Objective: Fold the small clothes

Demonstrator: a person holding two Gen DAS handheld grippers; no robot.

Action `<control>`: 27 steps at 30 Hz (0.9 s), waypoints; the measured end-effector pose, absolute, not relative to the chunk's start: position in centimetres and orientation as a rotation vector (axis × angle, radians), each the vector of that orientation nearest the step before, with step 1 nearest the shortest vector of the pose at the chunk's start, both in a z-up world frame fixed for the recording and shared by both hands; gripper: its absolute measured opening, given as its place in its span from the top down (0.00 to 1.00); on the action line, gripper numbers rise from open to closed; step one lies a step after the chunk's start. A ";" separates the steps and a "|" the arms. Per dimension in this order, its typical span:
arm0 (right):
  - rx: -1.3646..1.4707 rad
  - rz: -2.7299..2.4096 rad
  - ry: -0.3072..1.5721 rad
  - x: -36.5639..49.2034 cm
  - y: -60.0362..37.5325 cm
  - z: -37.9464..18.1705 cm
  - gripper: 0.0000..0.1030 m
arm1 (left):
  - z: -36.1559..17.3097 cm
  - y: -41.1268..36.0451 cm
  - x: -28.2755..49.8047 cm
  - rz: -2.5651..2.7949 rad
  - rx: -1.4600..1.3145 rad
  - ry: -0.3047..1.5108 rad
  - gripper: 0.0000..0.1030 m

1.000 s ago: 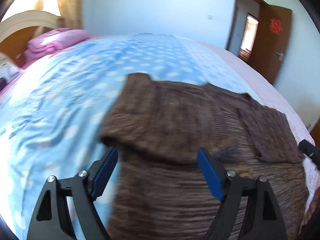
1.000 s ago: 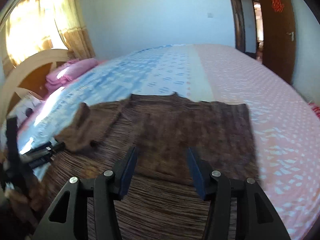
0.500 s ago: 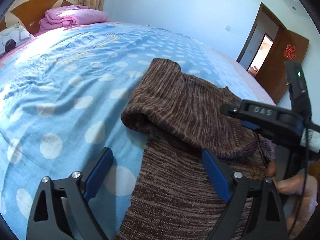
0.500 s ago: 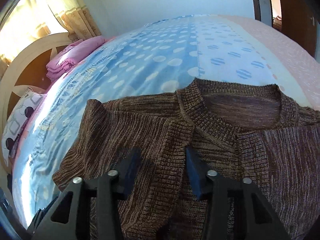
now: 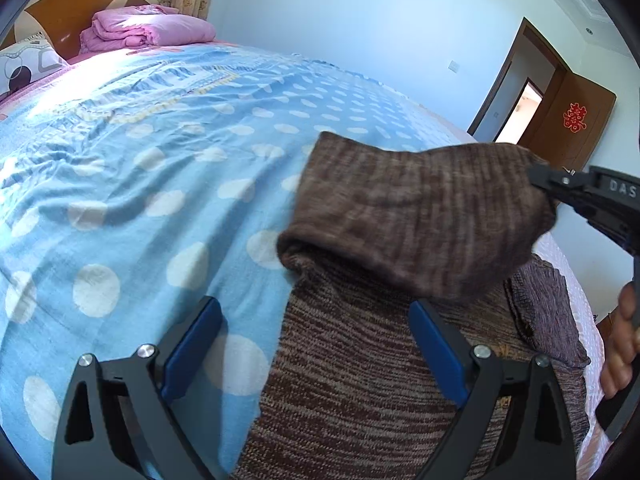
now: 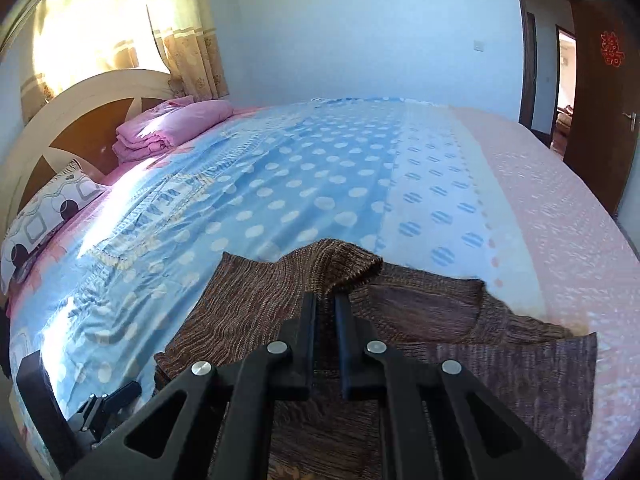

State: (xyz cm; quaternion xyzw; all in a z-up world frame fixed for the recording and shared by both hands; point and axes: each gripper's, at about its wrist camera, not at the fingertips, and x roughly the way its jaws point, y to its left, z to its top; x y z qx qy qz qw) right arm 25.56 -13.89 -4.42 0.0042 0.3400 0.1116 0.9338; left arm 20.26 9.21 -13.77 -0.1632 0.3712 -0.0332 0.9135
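A brown knit sweater (image 5: 360, 380) lies on the bed (image 5: 140, 184), its left sleeve (image 5: 420, 216) folded over the body. My left gripper (image 5: 316, 344) is open and empty, low over the sweater's left edge. My right gripper (image 6: 325, 300) is shut on the sweater's sleeve (image 6: 332, 264) and lifts it a little off the body (image 6: 500, 360). The right gripper also shows in the left wrist view (image 5: 538, 178), at the far end of the raised sleeve.
A folded pink blanket (image 6: 172, 128) and a patterned pillow (image 6: 44, 220) lie by the wooden headboard (image 6: 80, 116). A curtained window (image 6: 120, 32) is behind it. A brown door (image 6: 600, 92) stands open at the right.
My right gripper has closed on the sleeve and raised it. The left gripper has stayed open by the sweater's left edge.
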 end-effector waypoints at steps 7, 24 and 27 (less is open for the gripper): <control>0.146 0.154 0.791 27.0 -19.9 -8.4 0.81 | -13.9 9.2 20.6 -0.064 -0.326 0.767 0.06; 0.239 0.188 0.850 21.6 -19.3 -12.6 0.96 | -14.0 9.3 20.9 -0.061 -0.313 0.771 0.06; 0.208 0.204 0.776 20.4 -19.1 -10.8 0.96 | -14.0 9.3 20.8 -0.062 -0.312 0.771 0.05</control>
